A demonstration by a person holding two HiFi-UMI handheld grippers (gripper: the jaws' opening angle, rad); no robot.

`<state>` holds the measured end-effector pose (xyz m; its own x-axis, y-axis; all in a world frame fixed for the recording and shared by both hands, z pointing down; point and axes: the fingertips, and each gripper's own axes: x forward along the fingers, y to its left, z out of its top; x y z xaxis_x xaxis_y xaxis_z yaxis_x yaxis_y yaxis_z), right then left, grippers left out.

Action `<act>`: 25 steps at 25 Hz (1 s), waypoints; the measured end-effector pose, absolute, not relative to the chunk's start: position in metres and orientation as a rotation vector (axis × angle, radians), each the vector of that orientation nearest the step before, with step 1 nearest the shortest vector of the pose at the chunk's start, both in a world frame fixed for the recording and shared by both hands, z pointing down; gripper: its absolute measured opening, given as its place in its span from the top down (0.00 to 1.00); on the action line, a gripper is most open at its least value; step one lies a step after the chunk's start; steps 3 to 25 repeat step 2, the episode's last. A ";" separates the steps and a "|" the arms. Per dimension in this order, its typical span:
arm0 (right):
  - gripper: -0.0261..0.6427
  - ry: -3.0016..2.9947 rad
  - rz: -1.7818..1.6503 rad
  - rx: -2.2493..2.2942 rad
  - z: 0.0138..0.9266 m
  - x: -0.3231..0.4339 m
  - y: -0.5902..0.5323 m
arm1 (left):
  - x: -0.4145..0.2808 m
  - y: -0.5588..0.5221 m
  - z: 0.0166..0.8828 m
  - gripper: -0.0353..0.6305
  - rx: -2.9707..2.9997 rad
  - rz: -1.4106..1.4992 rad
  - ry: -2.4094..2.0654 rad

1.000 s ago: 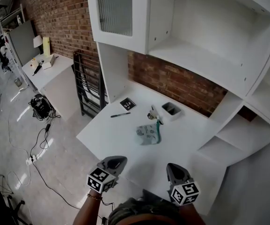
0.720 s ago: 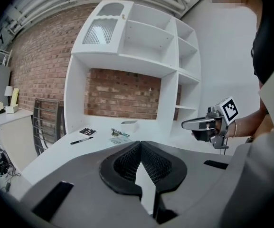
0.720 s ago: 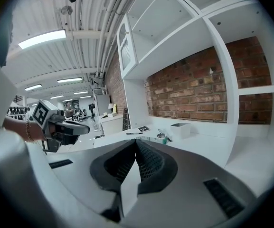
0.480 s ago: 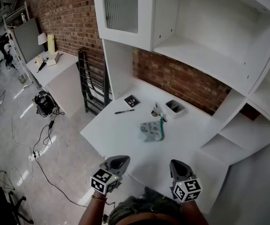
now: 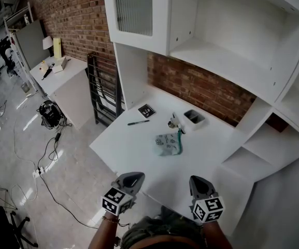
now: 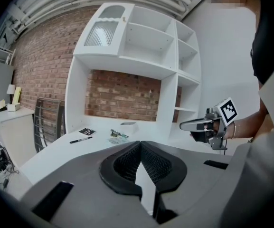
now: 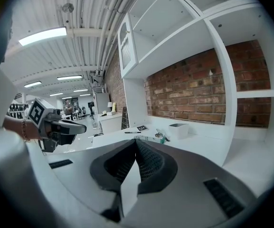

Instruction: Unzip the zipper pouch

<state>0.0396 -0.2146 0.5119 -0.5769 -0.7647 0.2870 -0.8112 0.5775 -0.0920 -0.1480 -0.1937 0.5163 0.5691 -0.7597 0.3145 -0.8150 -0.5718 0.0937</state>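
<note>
A pale green zipper pouch lies flat near the middle of the white desk, with a teal cord at its right side. It shows small and far in the left gripper view as the pouch and in the right gripper view as the pouch. My left gripper and right gripper hover side by side off the desk's near edge, well short of the pouch. Both are shut with nothing between the jaws. The left gripper and right gripper point toward the desk.
On the desk lie a black pen, a small black card, keys and a white box. White shelving rises over and right of the desk, before a brick wall. Cables and gear sit on the floor, left.
The head view has shifted a little, so the desk and pouch sit slightly further right in the picture. Both grippers hold about the same place and stay shut.
</note>
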 end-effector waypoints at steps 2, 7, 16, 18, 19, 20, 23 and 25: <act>0.96 -2.589 0.302 1.313 0.512 0.040 -0.215 | -0.145 -0.191 0.515 0.94 2.596 0.336 -1.305; 0.96 -2.589 0.302 1.313 0.512 0.040 -0.215 | -0.145 -0.191 0.515 0.94 2.596 0.336 -1.305; 0.96 -2.589 0.302 1.313 0.512 0.040 -0.215 | -0.145 -0.191 0.515 0.94 2.596 0.336 -1.305; 0.96 -2.589 0.302 1.313 0.512 0.040 -0.215 | -0.145 -0.191 0.515 0.94 2.596 0.336 -1.305; 0.96 -2.589 0.302 1.313 0.512 0.040 -0.215 | -0.145 -0.191 0.515 0.94 2.596 0.336 -1.305; 0.96 -2.589 0.302 1.313 0.512 0.040 -0.215 | -0.145 -0.191 0.515 0.94 2.596 0.336 -1.305; 0.96 -2.589 0.302 1.313 0.512 0.040 -0.215 | -0.145 -0.191 0.515 0.94 2.596 0.336 -1.305; 0.96 -2.589 0.302 1.313 0.512 0.040 -0.215 | -0.145 -0.191 0.515 0.94 2.596 0.336 -1.305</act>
